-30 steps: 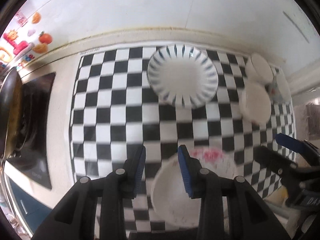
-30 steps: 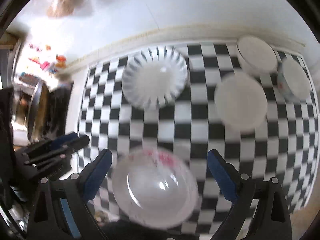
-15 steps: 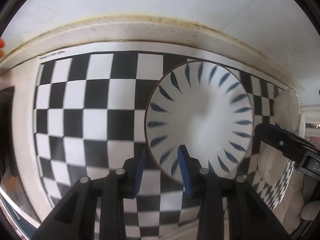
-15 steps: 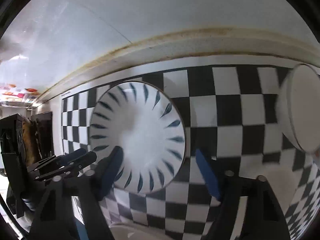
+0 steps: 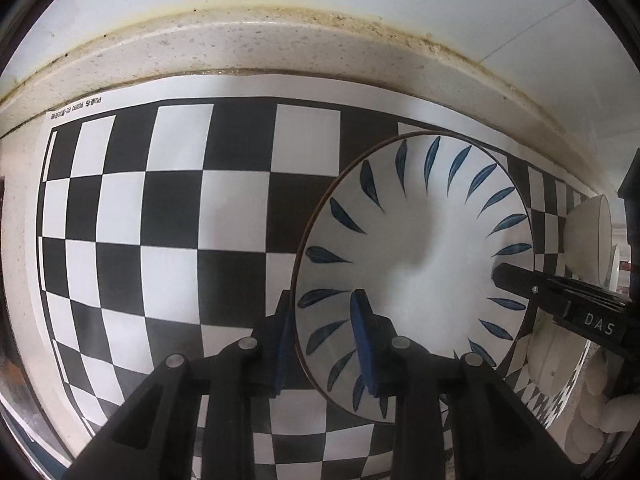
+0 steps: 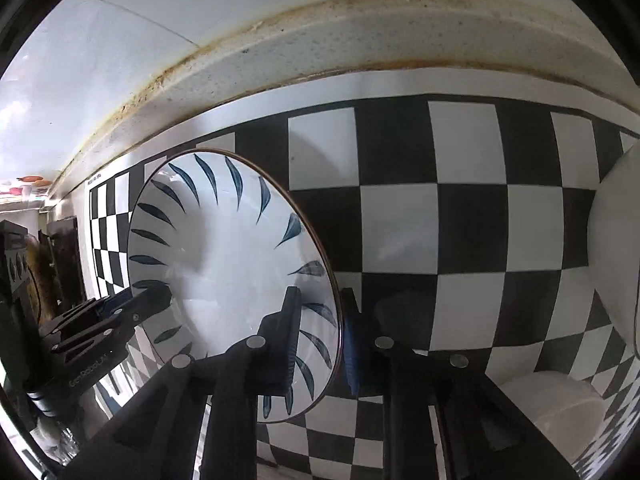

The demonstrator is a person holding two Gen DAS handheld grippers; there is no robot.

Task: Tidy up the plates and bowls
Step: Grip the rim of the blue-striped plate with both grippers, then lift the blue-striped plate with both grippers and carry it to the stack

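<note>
Both claws have come down from above the checkered mat to the rim of the white round plate with blue leaf strokes point(image 5: 416, 248), which a second ago lay farther off toward the wall; the pink-flecked bowl then beneath them is out of view. Left wrist view: the black-and-white checkered paper mat point(image 5: 168, 216) covers the speckled pale tabletop point(image 5: 240, 48). The left claw point(image 5: 324, 340) straddles the plate's near-left rim, one blue pad under the rim and one on the inner face, its jaws closing on the plate. At right, the right claw's black fingers reach onto the plate's opposite rim; a white bowl point(image 5: 588, 240) stands beyond them near the wall.

Right wrist view: the left claw point(image 6: 132, 308) sits at the plate's point(image 6: 224, 264) far-left edge. The right claw point(image 6: 320, 336) brackets the near-right rim, one finger inside and one outside, its jaws closing on the plate. A plain white dish point(image 6: 616, 248) occupies the right margin, and a white rounded vessel point(image 6: 556, 404) lies below it.
</note>
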